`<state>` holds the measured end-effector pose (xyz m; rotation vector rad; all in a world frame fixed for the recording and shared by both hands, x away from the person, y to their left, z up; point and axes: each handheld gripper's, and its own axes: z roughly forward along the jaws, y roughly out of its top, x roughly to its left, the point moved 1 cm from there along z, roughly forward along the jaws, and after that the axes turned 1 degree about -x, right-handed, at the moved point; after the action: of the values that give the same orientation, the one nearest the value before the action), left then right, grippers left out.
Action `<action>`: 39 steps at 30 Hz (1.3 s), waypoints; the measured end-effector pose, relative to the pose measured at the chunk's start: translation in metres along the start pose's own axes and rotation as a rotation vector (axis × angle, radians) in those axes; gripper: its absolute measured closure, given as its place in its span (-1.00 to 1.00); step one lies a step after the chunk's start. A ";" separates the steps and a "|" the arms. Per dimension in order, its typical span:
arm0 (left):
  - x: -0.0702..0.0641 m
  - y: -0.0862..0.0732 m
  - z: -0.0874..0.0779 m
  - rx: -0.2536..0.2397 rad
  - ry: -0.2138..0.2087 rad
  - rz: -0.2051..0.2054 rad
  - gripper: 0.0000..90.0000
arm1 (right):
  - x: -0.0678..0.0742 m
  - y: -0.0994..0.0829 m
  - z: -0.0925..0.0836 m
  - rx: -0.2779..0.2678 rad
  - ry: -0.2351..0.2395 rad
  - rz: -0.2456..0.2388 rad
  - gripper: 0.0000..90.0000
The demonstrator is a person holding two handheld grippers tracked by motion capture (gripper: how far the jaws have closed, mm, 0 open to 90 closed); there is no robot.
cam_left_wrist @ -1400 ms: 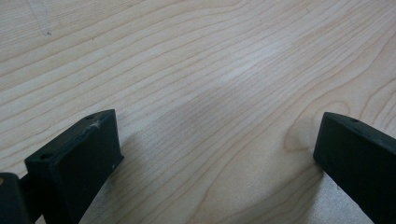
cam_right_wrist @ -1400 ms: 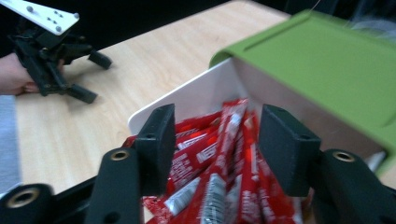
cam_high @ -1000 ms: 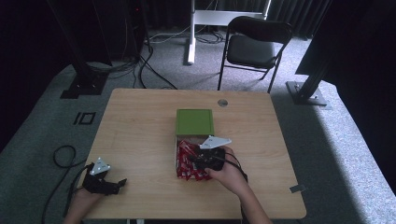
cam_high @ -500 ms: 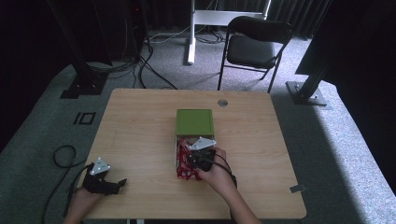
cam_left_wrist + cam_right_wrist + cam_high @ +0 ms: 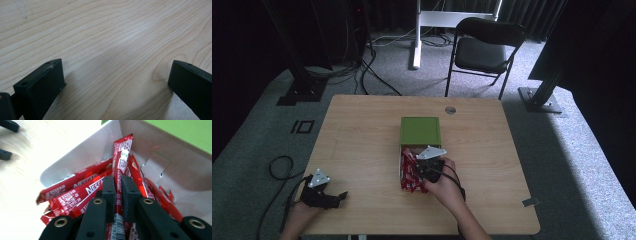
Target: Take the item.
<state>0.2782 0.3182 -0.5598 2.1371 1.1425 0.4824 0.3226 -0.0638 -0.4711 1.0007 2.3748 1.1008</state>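
The right tongs [image 5: 118,185] pinch one red sachet [image 5: 121,157] between nearly closed jaws. It stands above other red sachets [image 5: 75,191] heaped in a white box [image 5: 160,167] with a green lid [image 5: 185,132] on the pale worktop [image 5: 30,157].

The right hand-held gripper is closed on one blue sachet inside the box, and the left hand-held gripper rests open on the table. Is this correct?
Not quite: the sachet is red, as the right gripper view shows. The rest holds: right hand-held gripper shut on it, left hand-held gripper open.

dim, dark surroundings; daylight patch at right; soft close-up blur.
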 end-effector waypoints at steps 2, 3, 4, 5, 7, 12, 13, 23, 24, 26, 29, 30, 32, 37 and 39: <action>0.000 0.000 0.000 -0.001 0.000 -0.001 -0.97 | -0.002 0.001 -0.004 -0.003 0.014 0.008 0.83; 0.000 0.000 0.000 -0.001 0.000 -0.001 -0.97 | -0.002 0.001 -0.007 -0.007 0.023 0.018 0.83; 0.000 0.000 0.000 -0.001 0.000 -0.001 -0.97 | -0.002 0.001 -0.008 -0.003 0.026 0.011 0.83; 0.000 0.000 0.000 -0.001 0.000 -0.001 -0.97 | -0.002 0.001 -0.011 -0.006 0.032 0.010 0.83; 0.000 0.000 0.000 -0.001 0.000 -0.002 -0.97 | -0.003 0.000 -0.016 -0.009 0.040 0.006 0.84; 0.000 0.000 0.000 -0.001 0.000 -0.001 -0.97 | -0.002 -0.002 -0.028 -0.047 0.065 0.025 0.84; 0.000 0.000 0.000 -0.002 0.000 -0.002 -0.97 | -0.002 -0.002 -0.031 -0.048 0.066 0.023 0.84; 0.000 0.000 0.000 0.000 0.000 -0.001 -0.97 | -0.017 0.004 -0.070 -0.174 0.027 0.077 0.84; 0.000 0.000 0.000 0.000 0.000 -0.001 -0.97 | -0.017 0.004 -0.070 -0.174 0.027 0.077 0.84; 0.000 0.000 0.000 0.000 0.000 0.000 -0.97 | -0.023 0.005 -0.077 -0.209 -0.002 0.098 0.84; 0.000 0.000 0.000 0.000 0.001 -0.001 -0.97 | -0.035 0.006 -0.085 -0.238 -0.036 0.139 0.84; 0.000 0.000 0.000 0.000 0.001 -0.001 -0.97 | -0.039 0.006 -0.086 -0.253 -0.042 0.157 0.84; 0.000 0.000 0.000 -0.001 0.001 -0.001 -0.97 | -0.045 0.005 -0.086 -0.258 -0.080 0.167 0.84; 0.000 0.000 0.000 -0.001 0.001 0.000 -0.97 | -0.062 -0.003 -0.079 -0.295 -0.158 0.251 0.84; 0.000 0.000 0.000 -0.001 0.002 0.002 -0.97 | -0.069 -0.008 -0.074 -0.308 -0.195 0.290 0.84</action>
<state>0.2784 0.3183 -0.5599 2.1370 1.1412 0.4854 0.3261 -0.1564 -0.4292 1.2952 1.8766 1.3508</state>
